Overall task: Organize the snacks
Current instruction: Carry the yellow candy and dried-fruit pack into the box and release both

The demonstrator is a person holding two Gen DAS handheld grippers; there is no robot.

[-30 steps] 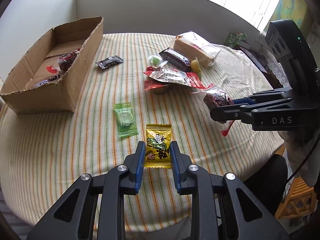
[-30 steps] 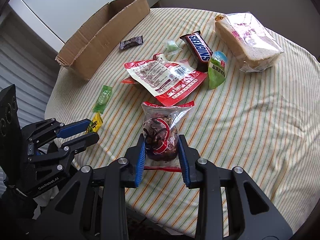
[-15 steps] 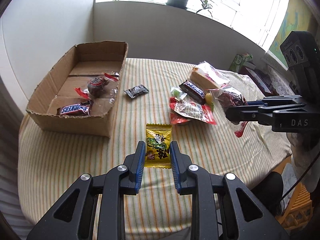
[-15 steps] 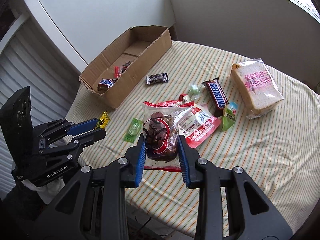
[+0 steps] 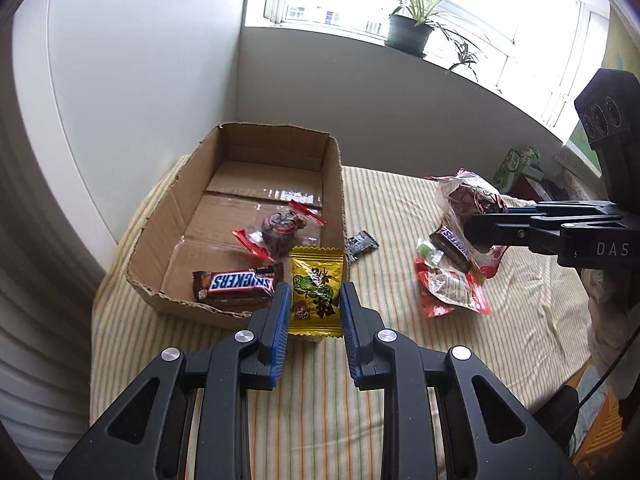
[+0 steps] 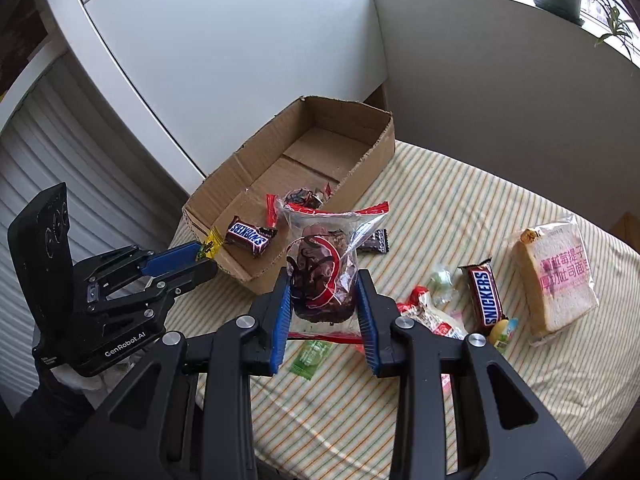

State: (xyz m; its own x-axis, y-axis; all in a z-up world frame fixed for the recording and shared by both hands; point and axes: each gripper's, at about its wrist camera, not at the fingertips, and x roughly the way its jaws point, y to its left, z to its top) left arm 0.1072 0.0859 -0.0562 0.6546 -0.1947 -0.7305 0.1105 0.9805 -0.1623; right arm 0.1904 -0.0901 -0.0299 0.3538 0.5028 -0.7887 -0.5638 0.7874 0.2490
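My left gripper is closed on a yellow candy packet, the blue pads pressing its two long edges, and it hangs at the lower centre of the left wrist view, just over the near right corner of the cardboard box. In the right wrist view the same gripper sits at the left of the frame with the yellow wrapper poking from its tips beside the box's near end. My right gripper is clamped on a clear bag with red trim holding a dark chocolate pastry, lifted above the striped tablecloth at the centre of that frame; in the left wrist view it shows at the right edge, bag raised over the loose snacks. Inside the box lie a Snickers bar near the front wall and a second wrapped chocolate pastry behind it. On the cloth, just right of the box, is a small dark candy wrapper. Toward the lower right of the right wrist view lie another Snickers, a red-and-white snack pouch, a pale green candy, a green flat packet under my fingers, and a bagged slab of sliced bread at the far right.
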